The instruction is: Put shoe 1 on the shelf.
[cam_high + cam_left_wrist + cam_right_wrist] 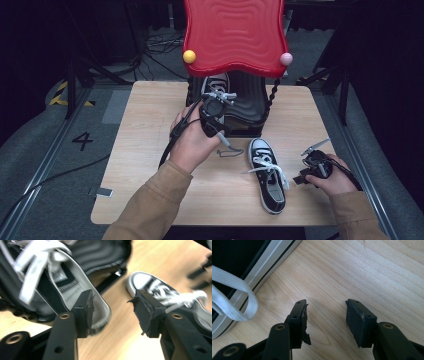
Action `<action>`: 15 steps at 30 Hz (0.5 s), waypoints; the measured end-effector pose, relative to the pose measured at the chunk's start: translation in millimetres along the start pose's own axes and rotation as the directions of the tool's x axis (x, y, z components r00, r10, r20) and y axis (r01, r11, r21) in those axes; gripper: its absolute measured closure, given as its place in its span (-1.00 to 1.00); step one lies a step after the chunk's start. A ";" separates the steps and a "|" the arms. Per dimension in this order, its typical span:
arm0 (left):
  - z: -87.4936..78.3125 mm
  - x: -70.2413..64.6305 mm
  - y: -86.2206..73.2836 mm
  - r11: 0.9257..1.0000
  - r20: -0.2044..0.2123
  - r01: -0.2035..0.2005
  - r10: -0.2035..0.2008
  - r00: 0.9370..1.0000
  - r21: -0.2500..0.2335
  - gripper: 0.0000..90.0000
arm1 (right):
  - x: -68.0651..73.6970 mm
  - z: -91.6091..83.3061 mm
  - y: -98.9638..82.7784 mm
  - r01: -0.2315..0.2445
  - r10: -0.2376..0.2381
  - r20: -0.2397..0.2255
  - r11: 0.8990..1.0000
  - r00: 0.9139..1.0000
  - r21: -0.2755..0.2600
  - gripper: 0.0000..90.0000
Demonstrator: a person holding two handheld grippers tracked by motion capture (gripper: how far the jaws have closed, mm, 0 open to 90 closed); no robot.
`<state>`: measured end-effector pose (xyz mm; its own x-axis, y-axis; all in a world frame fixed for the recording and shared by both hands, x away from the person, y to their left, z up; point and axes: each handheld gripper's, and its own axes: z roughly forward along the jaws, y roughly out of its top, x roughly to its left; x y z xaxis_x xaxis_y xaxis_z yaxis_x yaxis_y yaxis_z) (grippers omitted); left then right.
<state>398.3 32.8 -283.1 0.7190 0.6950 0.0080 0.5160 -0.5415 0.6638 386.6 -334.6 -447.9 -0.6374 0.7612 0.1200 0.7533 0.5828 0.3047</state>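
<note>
- Pale wooden table (150, 150) on grey flooring, dark room behind; a person in tan sleeves works from the near edge with a two-jaw gripper in each hand.
- Left gripper (216, 100) is held at the far middle of the table, its jaws apart with nothing between them; in the left gripper view (113, 307) bare wood shows in the gap.
- Just ahead of that gripper a black high-top sneaker (217, 85) with white laces rests on a black ribbed stand (247, 107), under a red wavy tray (234, 35) tipped with a yellow ball (189, 56) and a pink ball (286, 59).
- In the left gripper view that sneaker's (50, 285) white rubber edge lies close beside the left-hand jaw; contact cannot be told through the blur.
- Second black sneaker (269, 175) lies flat on the table between the two hands, toe pointing away from the person, laces loose.
- Right gripper (312, 152) sits low near the table's right edge, just to the right of that shoe.
- Its jaws stand open over bare wood in the right gripper view (325, 322), with the shoe's sole and a white lace loop (234, 297) off to their left, not touching.
- Small wire clip (229, 152) lies on the table just below the left hand.
</note>
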 end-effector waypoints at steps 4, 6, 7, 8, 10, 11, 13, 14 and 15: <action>-0.1 4.2 -18.1 0.999 0.083 -0.034 0.034 0.996 0.007 0.28 | -0.4 0.0 -0.6 -0.003 0.003 -0.002 1.000 1.000 -0.006 0.16; 1.5 5.5 -28.8 0.999 0.119 -0.051 0.048 0.992 0.017 0.37 | -1.1 -0.2 -1.2 -0.001 0.001 -0.006 1.000 1.000 -0.010 0.16; 2.5 5.7 -32.2 0.998 0.132 -0.051 0.048 0.990 0.021 0.39 | -1.2 -0.3 -1.5 -0.002 0.002 -0.008 1.000 1.000 -0.011 0.16; 3.8 6.0 -36.4 0.998 0.150 -0.055 0.049 0.987 0.036 0.44 | -1.0 -0.4 -1.7 -0.005 0.005 -0.006 1.000 1.000 -0.012 0.16; 8.3 6.5 -44.2 0.998 0.195 -0.050 0.042 0.980 0.040 0.53 | -0.9 -0.3 -2.0 -0.004 0.004 -0.004 1.000 1.000 -0.014 0.16; 12.2 7.5 -48.5 0.998 0.204 -0.046 0.036 0.978 0.044 0.57 | -0.8 -0.3 -2.1 -0.004 0.004 -0.004 1.000 1.000 -0.015 0.16; 20.3 8.8 -55.7 0.997 0.185 -0.071 0.065 0.980 0.025 0.75 | -0.4 -0.2 -2.2 -0.002 0.002 -0.001 1.000 1.000 -0.017 0.16; 24.2 10.5 -58.2 0.997 0.191 -0.075 0.069 0.979 0.022 0.83 | 0.0 -0.2 -2.3 -0.002 0.002 0.001 1.000 1.000 -0.016 0.16; 27.0 11.7 -59.6 0.997 0.190 -0.078 0.072 0.979 0.024 0.88 | 0.4 -0.2 -2.3 -0.001 0.001 0.002 1.000 1.000 -0.016 0.16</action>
<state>388.5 60.4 -342.8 0.8297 0.5514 -0.0863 0.4691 -0.6051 0.6433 384.5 -335.6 -448.4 -0.6359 0.7626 0.1185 0.7515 0.5770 0.3197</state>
